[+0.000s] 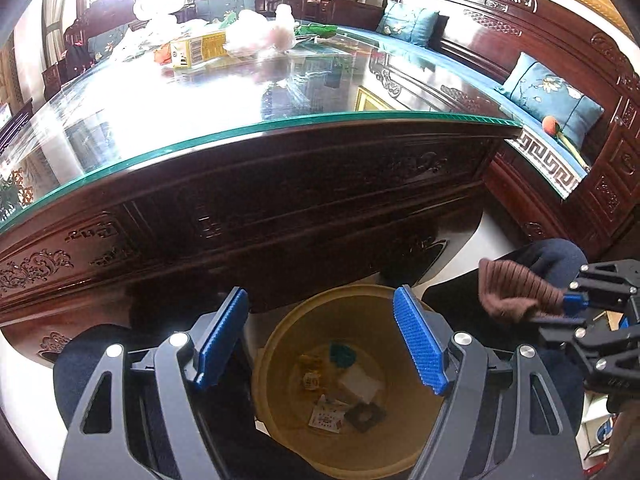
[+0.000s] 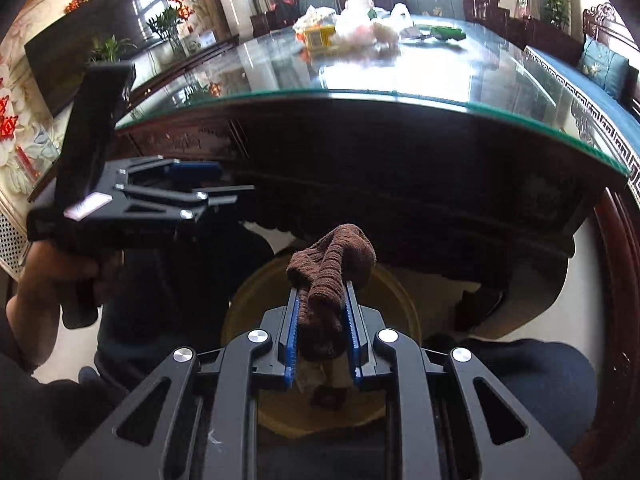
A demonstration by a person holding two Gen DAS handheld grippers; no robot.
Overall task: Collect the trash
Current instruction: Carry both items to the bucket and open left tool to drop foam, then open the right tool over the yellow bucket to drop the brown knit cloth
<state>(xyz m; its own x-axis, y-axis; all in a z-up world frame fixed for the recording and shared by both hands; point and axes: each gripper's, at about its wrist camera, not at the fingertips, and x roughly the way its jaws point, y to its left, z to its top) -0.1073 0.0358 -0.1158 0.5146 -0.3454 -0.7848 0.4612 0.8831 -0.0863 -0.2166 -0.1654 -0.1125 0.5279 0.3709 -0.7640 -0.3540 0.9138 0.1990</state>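
Observation:
A round yellow bin (image 1: 276,344) stands on the floor in front of the dark carved table, with several paper scraps and wrappers (image 1: 344,396) lying at its bottom. My left gripper (image 1: 322,294) hangs over the bin, open, with nothing between its blue pads. My right gripper (image 2: 322,286) is shut on a crumpled brown knitted cloth (image 2: 332,264), held above the bin's rim (image 2: 250,292). In the left wrist view that cloth (image 1: 516,292) and the right gripper (image 1: 576,304) sit at the right edge. The left gripper (image 2: 224,190) shows at the left of the right wrist view, held by a hand.
The glass-topped table (image 1: 280,130) rises just behind the bin. At its far end lie a yellow carton (image 1: 200,50), white plastic bags (image 1: 248,34) and green litter (image 1: 316,30). A carved sofa with blue cushions (image 1: 552,92) runs along the right. The person's dark-trousered knees flank the bin.

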